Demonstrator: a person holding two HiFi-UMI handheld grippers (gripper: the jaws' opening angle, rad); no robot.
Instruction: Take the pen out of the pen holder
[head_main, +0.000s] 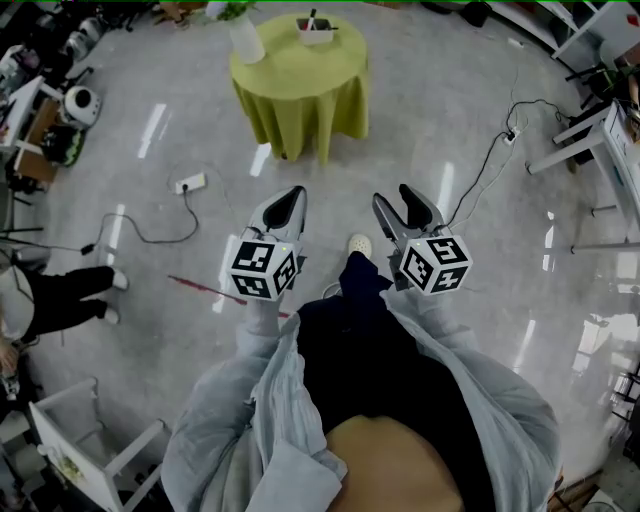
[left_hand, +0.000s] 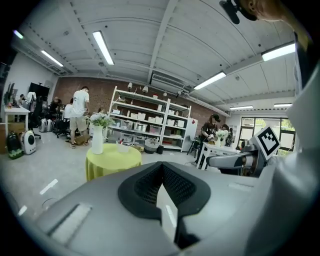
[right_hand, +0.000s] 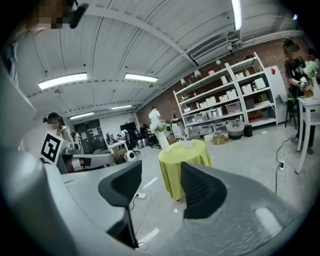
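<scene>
A round table (head_main: 300, 90) under a yellow-green cloth stands some way ahead on the floor. On it sit a white pen holder (head_main: 316, 30) with a dark pen in it and a white vase (head_main: 245, 38) of flowers. Both grippers are held out at waist height, well short of the table. My left gripper (head_main: 293, 193) has its tips together, nothing between them; the left gripper view shows its pads (left_hand: 150, 187) meeting, with the table (left_hand: 112, 160) beyond. My right gripper (head_main: 392, 197) stands open and empty; the right gripper view frames the table (right_hand: 192, 156) and holder (right_hand: 186, 143) between its fingers (right_hand: 122, 187).
A power strip (head_main: 190, 183) and cables lie on the grey floor left of the path, and a thin red stick (head_main: 215, 290) lies near my feet. White desks (head_main: 600, 140) stand at the right. A seated person's legs (head_main: 60, 295) are at the left. Shelving (left_hand: 145, 125) and standing people fill the back.
</scene>
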